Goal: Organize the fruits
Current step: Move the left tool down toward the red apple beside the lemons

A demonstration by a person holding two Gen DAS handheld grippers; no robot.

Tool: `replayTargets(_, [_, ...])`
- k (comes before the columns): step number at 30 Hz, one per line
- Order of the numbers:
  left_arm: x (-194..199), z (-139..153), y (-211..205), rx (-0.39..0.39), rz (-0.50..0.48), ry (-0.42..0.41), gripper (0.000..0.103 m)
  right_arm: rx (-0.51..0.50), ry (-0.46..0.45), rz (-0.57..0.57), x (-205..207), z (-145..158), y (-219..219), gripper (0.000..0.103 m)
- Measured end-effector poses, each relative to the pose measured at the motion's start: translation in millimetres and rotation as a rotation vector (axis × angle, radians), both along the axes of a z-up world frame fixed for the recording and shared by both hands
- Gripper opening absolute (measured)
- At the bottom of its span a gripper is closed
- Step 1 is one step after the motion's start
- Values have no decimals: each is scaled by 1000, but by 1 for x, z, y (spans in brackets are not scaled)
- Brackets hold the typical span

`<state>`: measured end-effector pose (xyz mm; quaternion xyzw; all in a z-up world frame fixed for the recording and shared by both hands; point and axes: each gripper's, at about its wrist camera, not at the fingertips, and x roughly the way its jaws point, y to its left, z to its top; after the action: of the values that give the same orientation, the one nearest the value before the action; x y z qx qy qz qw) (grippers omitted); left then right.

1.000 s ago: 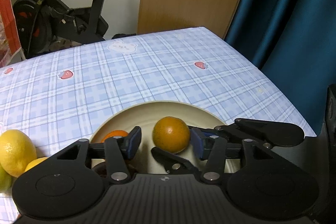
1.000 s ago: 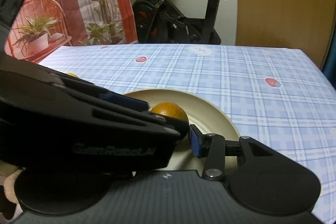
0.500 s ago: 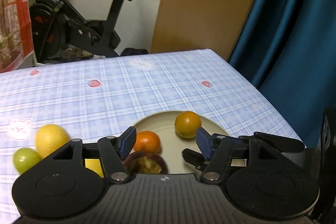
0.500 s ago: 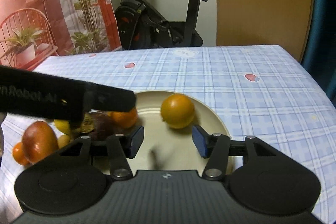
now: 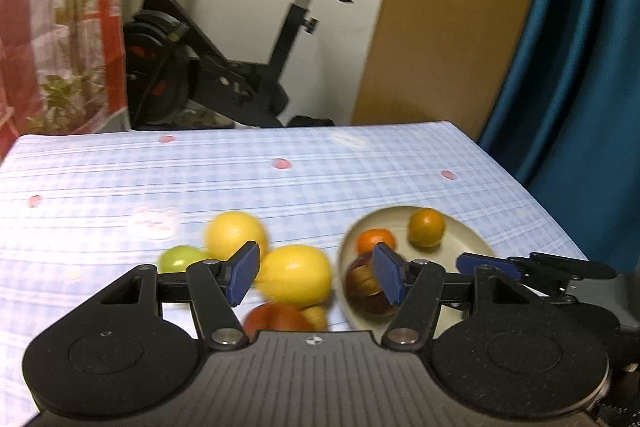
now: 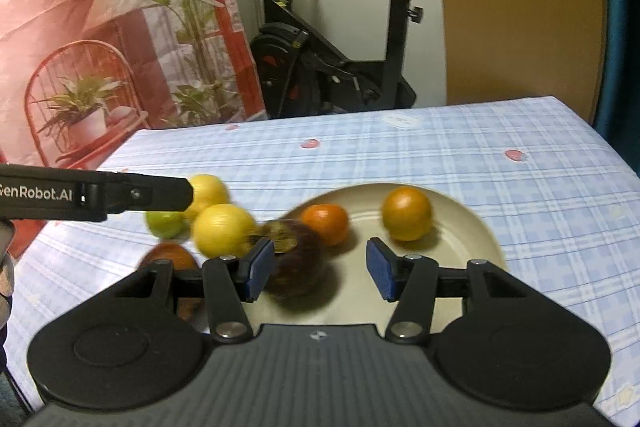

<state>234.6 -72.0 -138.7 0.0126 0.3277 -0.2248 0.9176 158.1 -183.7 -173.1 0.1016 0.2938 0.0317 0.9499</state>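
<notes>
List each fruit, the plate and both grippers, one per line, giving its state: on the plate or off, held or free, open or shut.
Golden orange: on plate, free.
Orange tangerine: on plate, free.
Dark fruit: on plate.
Two lemons: on cloth, free.
Green fruit: on cloth.
Plate: upright.
Left gripper: open, empty.
Right gripper: open, empty.

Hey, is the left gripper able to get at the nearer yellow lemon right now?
Probably yes. The left gripper is open and empty, and the nearer lemon sits just beyond its fingertips on the tablecloth, with neighbouring fruit crowding its sides.
</notes>
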Motion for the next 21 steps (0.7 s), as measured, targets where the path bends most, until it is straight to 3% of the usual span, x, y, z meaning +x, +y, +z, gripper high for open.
replayTargets(9, [-24, 9, 48, 10, 76, -77, 65, 6, -7, 61, -7, 5, 34, 55])
replayTargets(21, [-51, 1, 69, -28, 169, -128, 65, -18, -1, 120, -16, 0, 55, 55])
